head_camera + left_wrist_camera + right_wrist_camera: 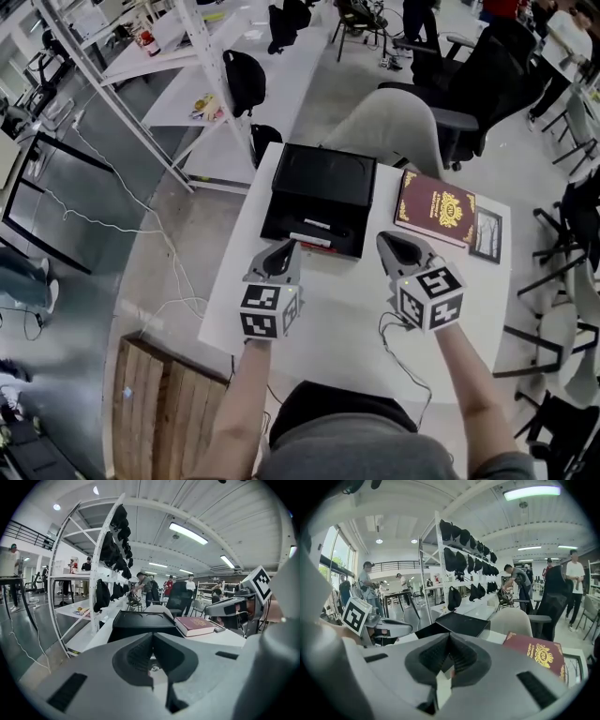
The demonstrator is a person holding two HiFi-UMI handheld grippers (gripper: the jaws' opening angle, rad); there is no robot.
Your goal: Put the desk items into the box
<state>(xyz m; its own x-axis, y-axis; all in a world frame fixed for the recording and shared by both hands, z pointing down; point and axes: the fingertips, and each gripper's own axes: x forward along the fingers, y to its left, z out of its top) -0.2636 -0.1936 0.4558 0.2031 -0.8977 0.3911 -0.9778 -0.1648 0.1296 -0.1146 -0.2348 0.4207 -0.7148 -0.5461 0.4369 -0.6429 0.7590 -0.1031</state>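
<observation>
- The left gripper (pixel 284 247) hovers over the white table (pixel 347 309) at the near edge of the box (pixel 323 178). The box lies at its 12 o'clock in the head view.
- In the left gripper view the left gripper (pixel 152 635) has its jaws closed tip to tip, with nothing between them.
- The right gripper (pixel 392 246) hovers at 3 o'clock of the left one, apart from it and just off the box's near right corner.
- In its own view the right gripper (pixel 449 637) has its jaws pressed together and holds nothing.
- The box is black and open, with its lid laid back on the far side. It sits at the table's far left.
- A few small items (pixel 314 239) lie in the near half of the box. They are white and red, and too small to tell what they are.
- A maroon book (pixel 436 208) with a gold crest lies flat on the table at 3 o'clock of the box, just beside it. It is at 1 o'clock of the right gripper.
- A dark frame (pixel 487 234) lies flat at 3 o'clock of the book, touching or almost touching its edge.
- A thin cable (pixel 398 352) loops on the table at 6 o'clock of the right gripper.
- A grey chair (pixel 398 127) stands beyond the table at 12 o'clock.
</observation>
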